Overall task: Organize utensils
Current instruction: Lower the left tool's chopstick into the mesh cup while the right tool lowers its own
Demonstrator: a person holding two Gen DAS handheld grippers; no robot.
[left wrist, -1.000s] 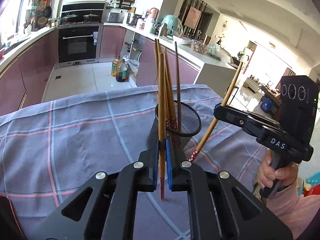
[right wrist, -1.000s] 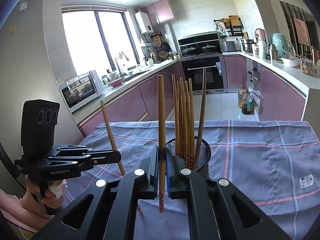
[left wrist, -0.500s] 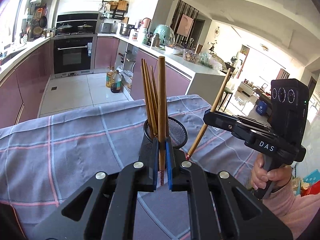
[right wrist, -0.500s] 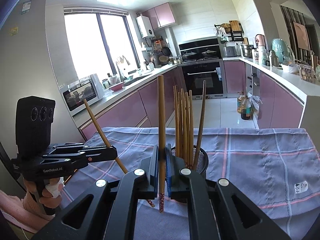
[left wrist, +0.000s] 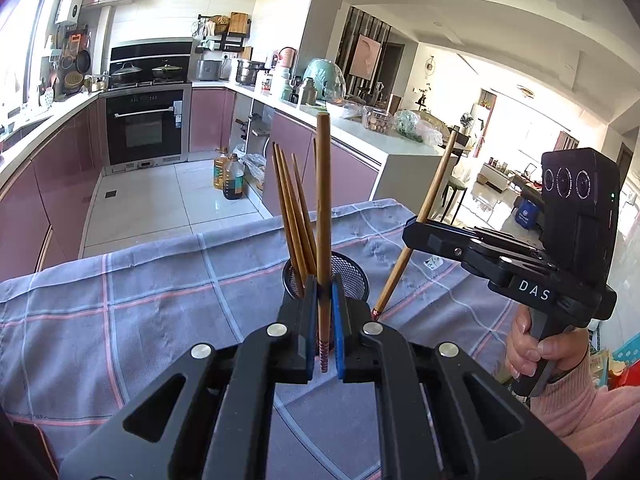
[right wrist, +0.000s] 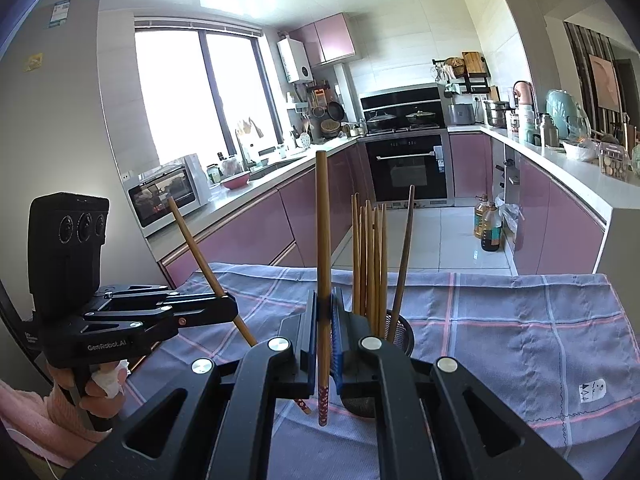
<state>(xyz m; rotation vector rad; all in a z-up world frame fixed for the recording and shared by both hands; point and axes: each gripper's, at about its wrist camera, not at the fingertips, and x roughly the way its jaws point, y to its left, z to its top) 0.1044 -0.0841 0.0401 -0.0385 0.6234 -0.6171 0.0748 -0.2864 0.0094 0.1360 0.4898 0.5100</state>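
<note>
A black mesh cup (left wrist: 348,270) stands on the checked cloth and holds several wooden chopsticks (left wrist: 292,216); it also shows in the right wrist view (right wrist: 400,334). My left gripper (left wrist: 323,320) is shut on one upright chopstick (left wrist: 323,200), held above the cloth just in front of the cup. My right gripper (right wrist: 324,340) is shut on another upright chopstick (right wrist: 323,240), near the cup's left side. In the left wrist view the right gripper (left wrist: 416,232) holds its chopstick (left wrist: 424,216) tilted, right of the cup.
A grey-blue checked cloth (left wrist: 140,300) covers the table (right wrist: 520,340). Behind it are a kitchen floor, pink cabinets (right wrist: 248,236), an oven (left wrist: 146,128) and oil bottles (left wrist: 230,178). A hand in a pink sleeve (left wrist: 560,364) holds the right gripper.
Both grippers have risen and pulled back a little from the cup, each still holding its chopstick. The cup looks smaller and lower in both views.
</note>
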